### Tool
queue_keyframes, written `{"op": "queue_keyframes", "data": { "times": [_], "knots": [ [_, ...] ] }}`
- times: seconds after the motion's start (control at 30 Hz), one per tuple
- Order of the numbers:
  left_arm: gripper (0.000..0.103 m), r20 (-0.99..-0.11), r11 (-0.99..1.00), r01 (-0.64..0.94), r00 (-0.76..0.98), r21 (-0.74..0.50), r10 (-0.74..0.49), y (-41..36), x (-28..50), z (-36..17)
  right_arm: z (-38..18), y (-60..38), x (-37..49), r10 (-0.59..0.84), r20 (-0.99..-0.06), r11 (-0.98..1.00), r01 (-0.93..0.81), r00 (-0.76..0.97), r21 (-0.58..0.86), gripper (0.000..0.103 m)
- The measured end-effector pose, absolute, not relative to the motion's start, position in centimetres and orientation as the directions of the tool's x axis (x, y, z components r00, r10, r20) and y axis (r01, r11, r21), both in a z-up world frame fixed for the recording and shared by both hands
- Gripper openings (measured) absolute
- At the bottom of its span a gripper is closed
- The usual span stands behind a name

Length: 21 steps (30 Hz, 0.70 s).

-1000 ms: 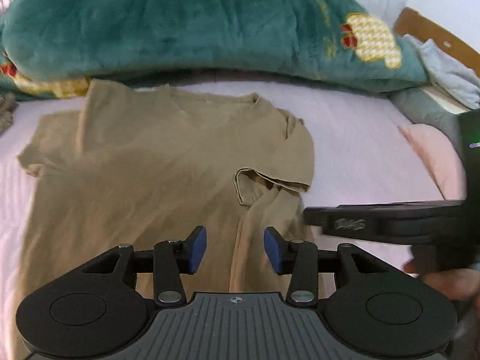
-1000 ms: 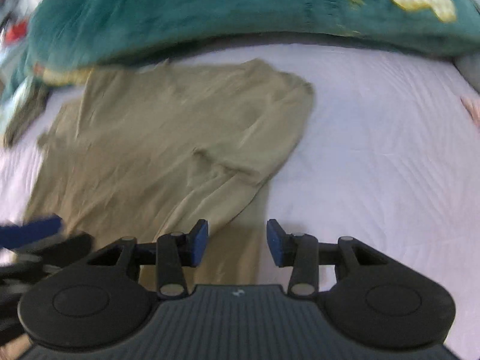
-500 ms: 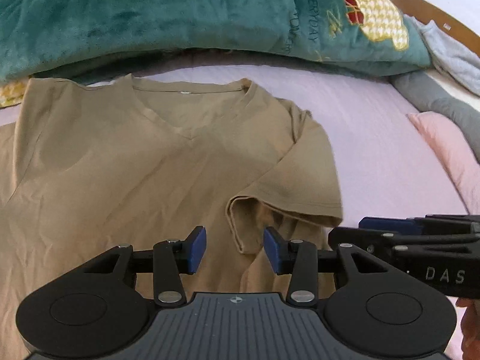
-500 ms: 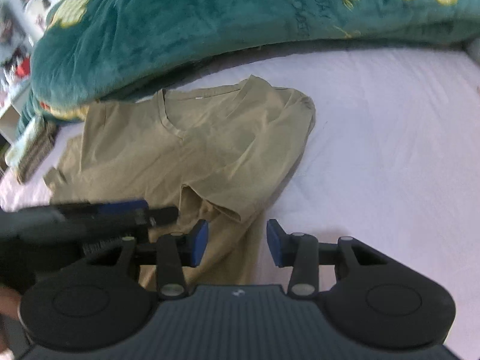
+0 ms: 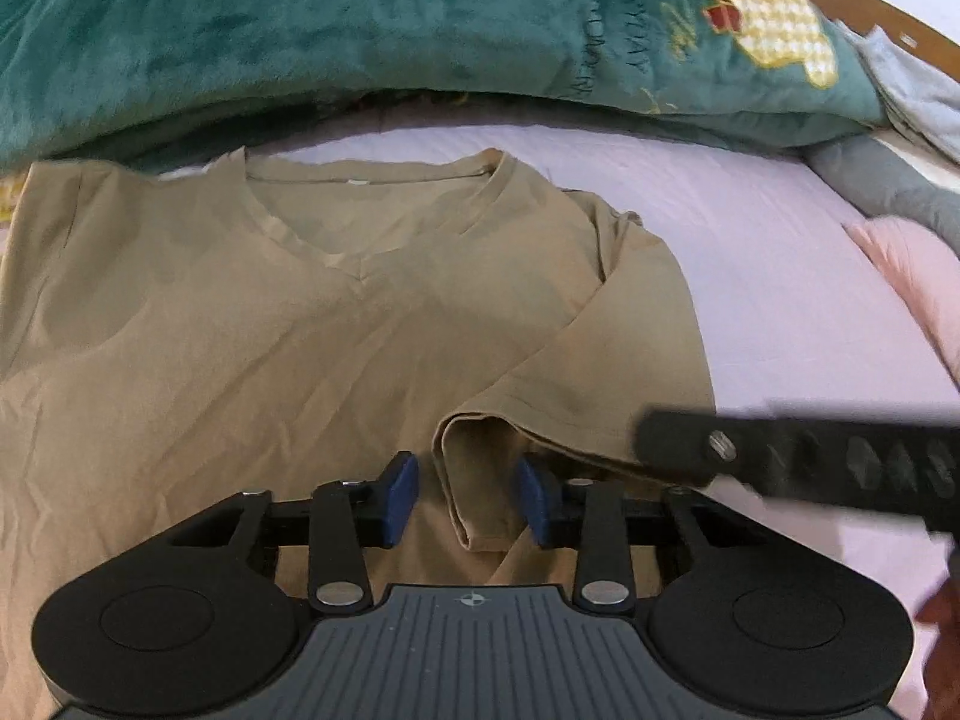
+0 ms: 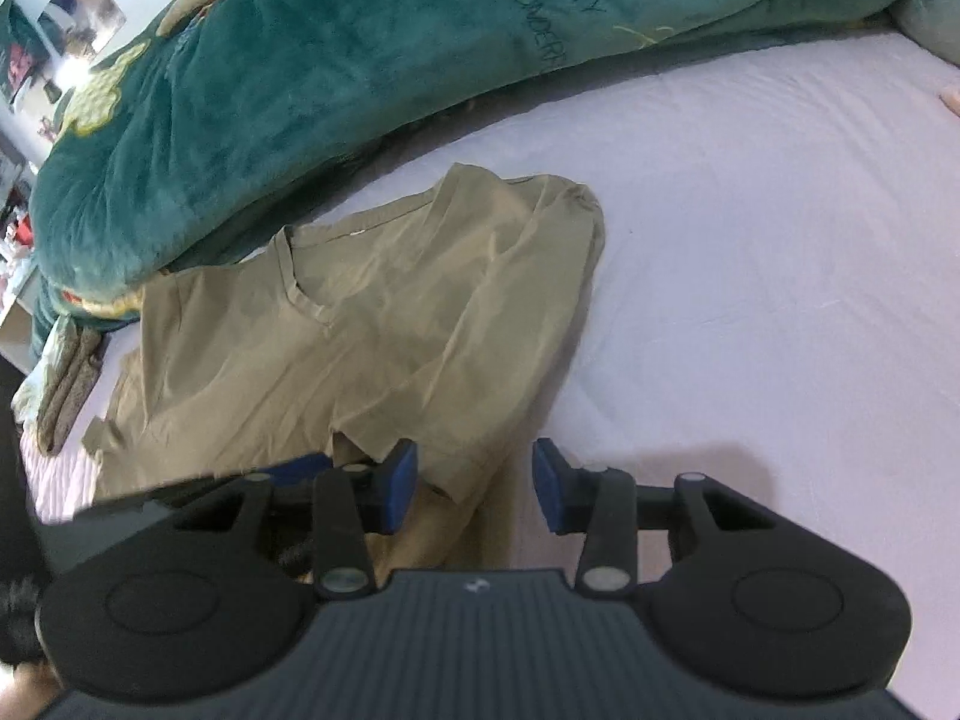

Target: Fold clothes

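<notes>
A tan V-neck T-shirt (image 5: 312,324) (image 6: 372,324) lies face up on the pale pink bed sheet (image 5: 750,252) (image 6: 750,276), collar toward the far side. Its right sleeve (image 5: 618,378) is folded in over the body, with a creased cuff edge (image 5: 480,480). My left gripper (image 5: 471,498) is open, its blue pads on either side of that creased cuff. My right gripper (image 6: 474,483) is open over the sleeve's hem (image 6: 456,474) at the shirt's right edge. In the left wrist view the right gripper's black finger (image 5: 780,468) crosses in from the right, blurred.
A thick teal plush blanket (image 5: 360,30) (image 6: 360,60) is heaped along the far side of the bed. A pink pillow (image 5: 918,294) and grey clothes (image 5: 888,186) lie at the right. Folded grey-brown fabric (image 6: 66,384) sits at the left edge. A person's hand (image 5: 942,618) shows at lower right.
Both grippers have moved forward and down toward the folded right sleeve. The left pads now straddle its creased cuff, and the right gripper has closed in on the hem beside it. Both stay open.
</notes>
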<state>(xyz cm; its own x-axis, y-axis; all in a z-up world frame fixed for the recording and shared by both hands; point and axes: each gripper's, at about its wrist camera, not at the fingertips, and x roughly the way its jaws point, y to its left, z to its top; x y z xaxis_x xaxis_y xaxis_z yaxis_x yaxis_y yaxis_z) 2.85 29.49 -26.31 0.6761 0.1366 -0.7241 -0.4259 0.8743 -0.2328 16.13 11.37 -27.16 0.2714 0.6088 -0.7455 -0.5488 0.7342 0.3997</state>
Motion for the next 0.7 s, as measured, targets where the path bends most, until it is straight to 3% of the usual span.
{"op": "queue_keyframes", "data": {
  "times": [0.07, 0.13, 0.23, 0.27, 0.47, 0.7],
  "knots": [
    [0.022, -0.716, 0.881, -0.415, 0.684, -0.226, 0.139, 29.3, 2.6, -26.2, -28.0, 12.1, 16.6, 0.612, -0.750, 0.735, -0.532, 0.252, 0.421, 0.042],
    [0.011, -0.707, 0.888, -0.404, 0.693, -0.219, 0.140, 29.1, 2.4, -26.2, -28.7, 12.6, 16.6, 0.593, -0.764, 0.747, -0.526, 0.253, 0.406, 0.039],
    [0.004, -0.693, 0.900, -0.379, 0.709, -0.215, 0.134, 28.6, 2.1, -25.9, -27.6, 11.9, 15.7, 0.598, -0.735, 0.755, -0.532, 0.320, 0.384, 0.010],
    [0.004, -0.685, 0.907, -0.360, 0.719, -0.221, 0.118, 28.2, 2.1, -25.6, -27.0, 11.6, 15.3, 0.590, -0.727, 0.762, -0.542, 0.352, 0.356, 0.006],
    [0.004, -0.639, 0.931, -0.250, 0.769, -0.266, 0.024, 26.1, 2.4, -23.5, -24.3, 9.6, 15.1, 0.563, -0.698, 0.769, -0.589, 0.442, 0.248, 0.004],
    [0.004, -0.557, 0.880, -0.128, 0.813, -0.457, -0.171, 20.8, 5.5, -20.8, -21.9, 5.0, 16.5, 0.448, -0.649, 0.846, -0.527, 0.614, 0.085, 0.003]
  ]
}}
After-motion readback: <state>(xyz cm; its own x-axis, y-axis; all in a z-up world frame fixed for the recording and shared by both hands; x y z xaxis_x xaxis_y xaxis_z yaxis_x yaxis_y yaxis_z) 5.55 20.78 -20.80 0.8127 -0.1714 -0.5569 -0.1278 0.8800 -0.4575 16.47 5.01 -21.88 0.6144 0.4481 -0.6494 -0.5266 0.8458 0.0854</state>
